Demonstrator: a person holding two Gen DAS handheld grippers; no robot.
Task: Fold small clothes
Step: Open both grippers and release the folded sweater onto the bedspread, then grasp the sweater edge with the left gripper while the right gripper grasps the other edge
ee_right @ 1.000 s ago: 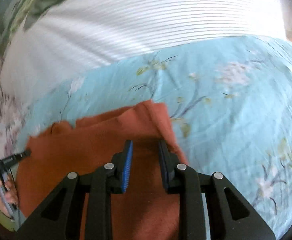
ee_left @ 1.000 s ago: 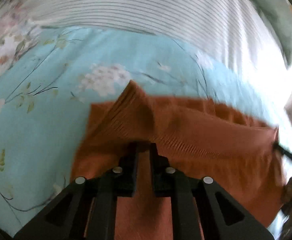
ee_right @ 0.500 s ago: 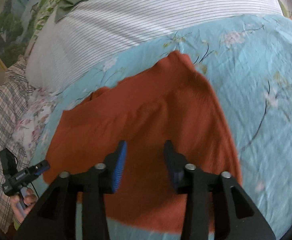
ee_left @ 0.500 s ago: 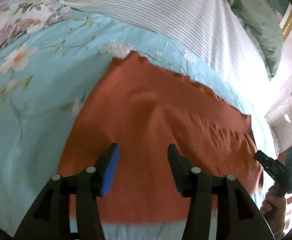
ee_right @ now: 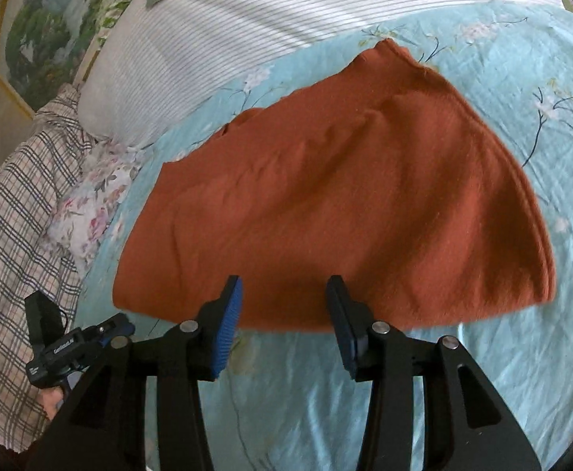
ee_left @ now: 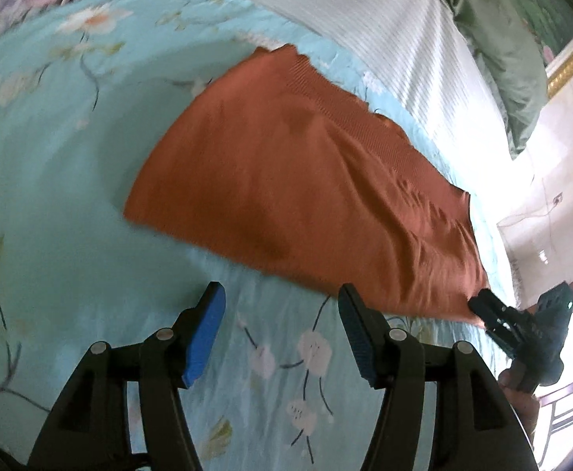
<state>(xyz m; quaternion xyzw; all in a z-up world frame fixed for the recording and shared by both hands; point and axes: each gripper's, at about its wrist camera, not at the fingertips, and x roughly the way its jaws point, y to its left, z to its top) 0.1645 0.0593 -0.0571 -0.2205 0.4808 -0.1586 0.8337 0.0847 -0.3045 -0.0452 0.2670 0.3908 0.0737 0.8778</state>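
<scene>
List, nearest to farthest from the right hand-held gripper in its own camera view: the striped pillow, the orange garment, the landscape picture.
1. Orange garment: just ahead of the open right hand-held gripper, flat on the floral sheet.
2. Striped pillow: beyond the garment, along the top.
3. Landscape picture: upper left, behind the pillow.

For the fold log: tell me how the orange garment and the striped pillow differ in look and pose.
The orange garment is plain rust with a ribbed band; the striped pillow is white with thin dark lines. The garment lies flat and thin, slightly rippled; the pillow bulges, plump. The garment sits nearer both grippers, the pillow beyond its far edge. Both rest on the blue floral sheet, and neither is held.
</scene>
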